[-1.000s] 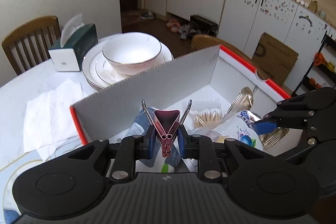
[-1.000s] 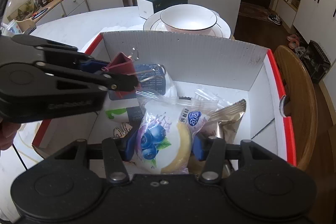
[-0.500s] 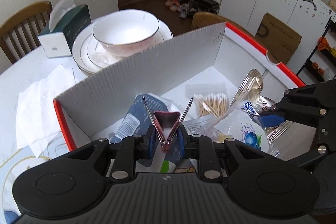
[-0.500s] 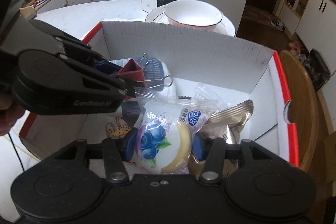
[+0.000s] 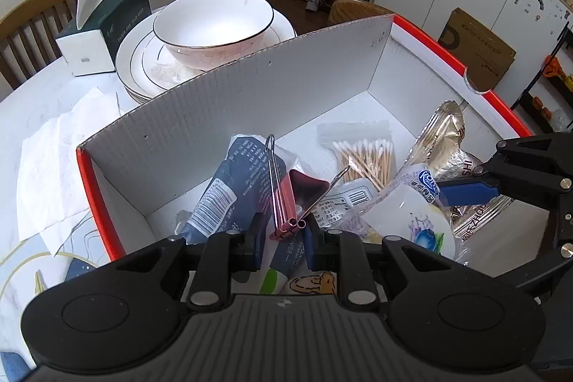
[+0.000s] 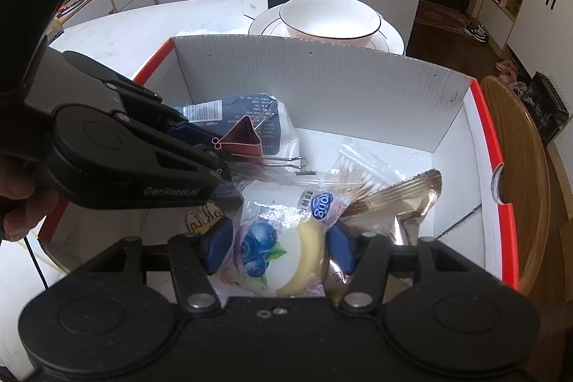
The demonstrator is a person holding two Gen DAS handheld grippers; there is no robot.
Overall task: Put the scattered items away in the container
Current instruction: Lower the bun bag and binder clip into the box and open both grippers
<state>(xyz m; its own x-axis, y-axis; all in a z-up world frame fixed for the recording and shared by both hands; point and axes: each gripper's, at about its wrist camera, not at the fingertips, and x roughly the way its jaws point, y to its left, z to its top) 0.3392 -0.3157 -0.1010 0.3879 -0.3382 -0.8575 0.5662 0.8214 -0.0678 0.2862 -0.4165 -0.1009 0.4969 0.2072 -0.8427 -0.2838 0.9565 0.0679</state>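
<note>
Hovering over the red-rimmed cardboard box [image 5: 422, 34] on the counter [image 6: 150, 24], we see our left gripper [image 5: 283, 235] with fingers spread, the pink binder clip [image 5: 286, 199] lying loose between them, while our right gripper [image 6: 275, 249] pinches the blueberry bread packet [image 6: 283, 246] inside the box.

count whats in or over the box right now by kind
snack packets: 2 (blueberry bun, gold packet)
tissue packs: 2 (dark blue pack, partly hidden pack)
cotton swab bags: 1
binder clips: 1
total: 6
</note>
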